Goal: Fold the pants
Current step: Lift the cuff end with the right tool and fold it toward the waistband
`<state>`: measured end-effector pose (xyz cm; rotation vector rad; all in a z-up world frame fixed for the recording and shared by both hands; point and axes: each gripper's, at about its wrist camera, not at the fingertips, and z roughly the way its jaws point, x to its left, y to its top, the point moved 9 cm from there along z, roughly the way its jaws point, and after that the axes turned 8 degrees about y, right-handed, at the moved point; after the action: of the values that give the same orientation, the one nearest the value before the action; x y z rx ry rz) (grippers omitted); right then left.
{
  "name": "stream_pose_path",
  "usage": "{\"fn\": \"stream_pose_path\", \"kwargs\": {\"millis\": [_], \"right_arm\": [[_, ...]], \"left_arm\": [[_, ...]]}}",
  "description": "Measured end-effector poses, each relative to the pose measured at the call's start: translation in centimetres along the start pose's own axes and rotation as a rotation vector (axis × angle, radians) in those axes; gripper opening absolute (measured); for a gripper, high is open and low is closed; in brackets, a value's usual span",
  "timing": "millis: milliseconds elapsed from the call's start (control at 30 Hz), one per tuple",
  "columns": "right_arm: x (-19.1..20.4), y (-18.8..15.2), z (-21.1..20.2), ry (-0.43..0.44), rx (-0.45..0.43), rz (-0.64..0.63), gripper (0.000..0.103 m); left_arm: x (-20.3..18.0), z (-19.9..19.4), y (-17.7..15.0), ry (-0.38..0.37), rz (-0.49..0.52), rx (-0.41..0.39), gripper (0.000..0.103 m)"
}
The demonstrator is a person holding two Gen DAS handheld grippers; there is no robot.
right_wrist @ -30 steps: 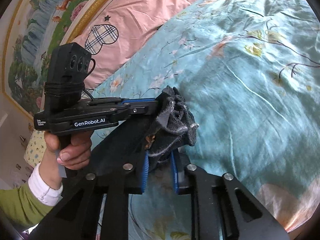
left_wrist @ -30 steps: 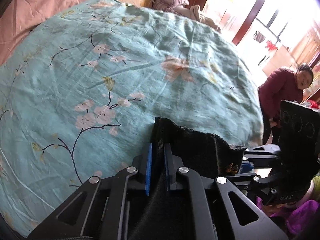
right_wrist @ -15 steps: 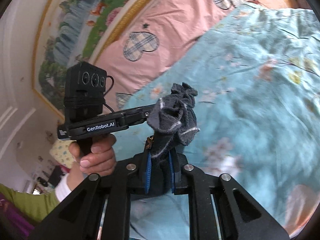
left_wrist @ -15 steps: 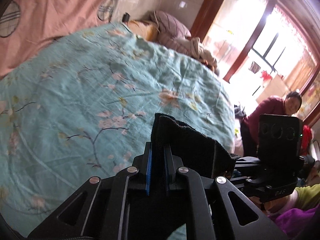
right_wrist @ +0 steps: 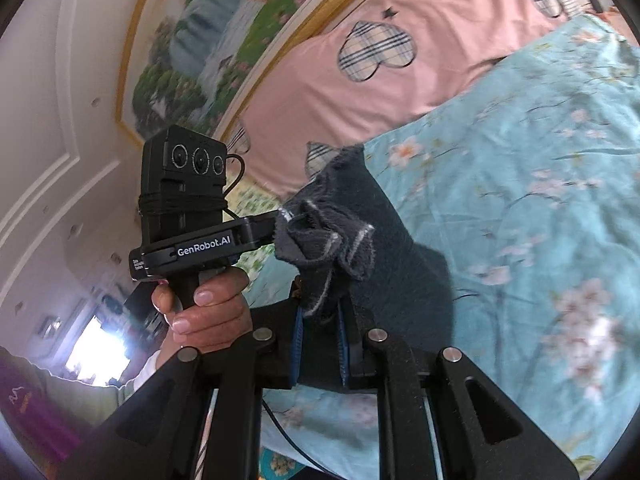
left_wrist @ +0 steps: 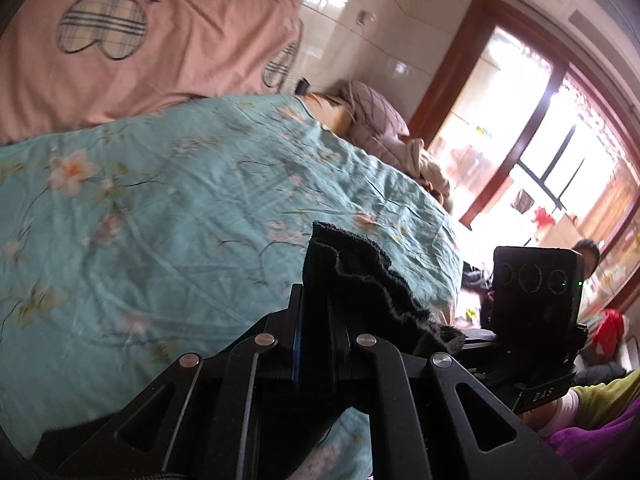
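Note:
The dark grey pants [left_wrist: 352, 276] hang lifted above the teal floral bed cover [left_wrist: 160, 220], with a bunched edge standing up from each grip. My left gripper [left_wrist: 316, 320] is shut on one part of that edge. My right gripper [right_wrist: 320, 332] is shut on a crumpled fold of the pants [right_wrist: 360, 216], whose cloth drapes down behind the fingers. A hand holds the left gripper's body [right_wrist: 188, 200] just to the left in the right wrist view. The right gripper's body [left_wrist: 532, 292] shows close on the right in the left wrist view. The lower part of the pants is hidden.
A pink cloth with plaid hearts [left_wrist: 140, 60] covers the head of the bed. Pillows and bundled cloth [left_wrist: 380, 128] lie at the far corner. A person [left_wrist: 586, 252] is beside the bright window [left_wrist: 540, 140]. A landscape painting [right_wrist: 224, 40] hangs on the wall.
Both grippers have risen with the pants still held, and both views have tilted up. More of the pink cloth, wall and painting shows now, and less of the bed cover.

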<state>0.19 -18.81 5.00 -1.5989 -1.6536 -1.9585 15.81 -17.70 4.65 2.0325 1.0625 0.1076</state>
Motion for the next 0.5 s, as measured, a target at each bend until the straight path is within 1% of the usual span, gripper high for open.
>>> {"fn": "stream_pose_path", "kwargs": {"millis": [100,167,233,500], "right_arm": [[0.7,-0.8,2.0,0.032,0.045,-0.001,0.016],[0.9,-1.5,3.4,0.051,0.077,0.006,0.016],[0.9,-2.2,4.8,0.058,0.111,0.013,0.016],[-0.2,-5.2,9.2,0.039,0.230,0.014,0.016]], "left_arm": [[1.5,-1.3,-1.1,0.015,-0.034,-0.022,0.008],[2.5,-1.8,-2.1,0.027,-0.058,-0.026,0.005],[4.0,-2.2,-3.5,0.040,-0.096,-0.023,0.005],[8.6,-1.7,-8.1,0.081,-0.246,0.002,0.004]]}}
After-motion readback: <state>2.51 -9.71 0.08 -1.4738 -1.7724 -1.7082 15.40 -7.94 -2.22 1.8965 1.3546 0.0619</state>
